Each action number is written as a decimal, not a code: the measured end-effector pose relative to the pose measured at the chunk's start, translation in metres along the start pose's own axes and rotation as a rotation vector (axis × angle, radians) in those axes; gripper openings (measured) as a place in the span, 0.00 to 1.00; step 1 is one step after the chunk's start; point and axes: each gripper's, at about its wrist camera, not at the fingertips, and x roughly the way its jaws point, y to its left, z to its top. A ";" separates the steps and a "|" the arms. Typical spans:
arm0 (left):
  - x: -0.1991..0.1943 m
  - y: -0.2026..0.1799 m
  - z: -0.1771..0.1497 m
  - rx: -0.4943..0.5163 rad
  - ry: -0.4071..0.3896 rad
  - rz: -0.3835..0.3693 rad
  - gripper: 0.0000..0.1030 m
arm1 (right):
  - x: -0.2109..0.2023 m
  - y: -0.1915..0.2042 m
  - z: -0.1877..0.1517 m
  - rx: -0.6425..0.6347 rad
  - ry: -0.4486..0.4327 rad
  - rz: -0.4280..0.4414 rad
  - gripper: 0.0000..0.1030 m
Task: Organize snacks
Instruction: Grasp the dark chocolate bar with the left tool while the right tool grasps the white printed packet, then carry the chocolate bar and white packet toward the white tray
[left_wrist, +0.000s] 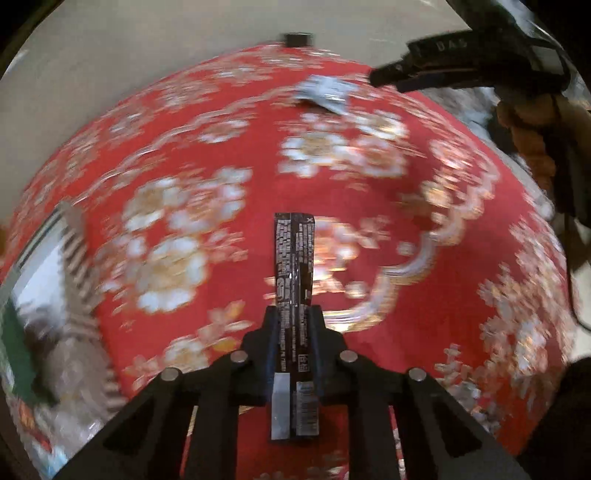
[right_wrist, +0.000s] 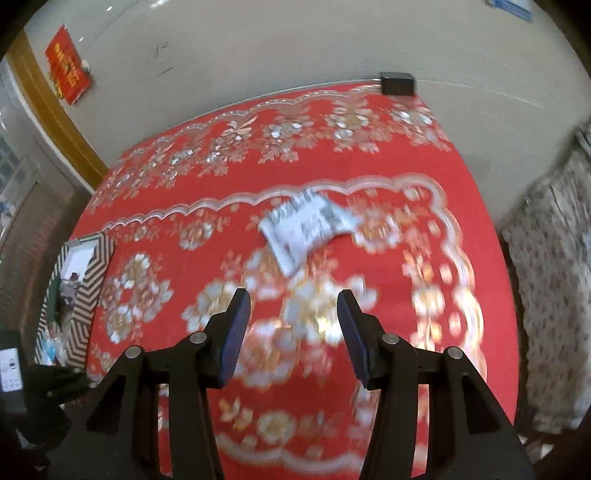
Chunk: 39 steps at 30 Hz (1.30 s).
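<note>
Snack sorting is under way on a red floral tablecloth (right_wrist: 207, 258). The left gripper (left_wrist: 293, 314) is pressed together on a dark, narrow snack stick pack (left_wrist: 293, 254), pinching it low on its length so that most of the wrapper stands out beyond the fingertips, above the cloth. Gripped at one end like this, the pack can be carried clear of the table and lowered lengthwise into a container.

The likely destination is the chevron-patterned box (right_wrist: 94, 273) at the left edge of the table; it already seems to hold a few wrapped items, though blur makes the contents hard to name.

The right gripper (right_wrist: 293, 325) is spread partway with nothing between its blue-padded fingers (right_wrist: 234, 332). It points down at the cloth, and a white printed snack packet (right_wrist: 306, 225) lies flat ahead of it, beyond the fingertips and apart from them, roughly on the line between the jaws. That alignment suggests this packet is the next pickup. Being flat and thin, it may call for a low approach at one edge.

A small black block (right_wrist: 397, 83) sits at the far table edge, well away from both packets.
</note>
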 end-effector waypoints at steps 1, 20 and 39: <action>-0.001 0.006 -0.002 -0.041 -0.002 0.019 0.16 | 0.010 -0.001 0.011 -0.019 0.018 0.006 0.47; -0.001 0.013 -0.006 -0.126 -0.001 0.036 0.22 | 0.104 0.025 0.062 -0.422 0.196 -0.125 0.79; -0.007 0.022 -0.011 -0.273 -0.003 -0.046 0.17 | -0.003 0.028 -0.059 -0.059 0.093 0.080 0.60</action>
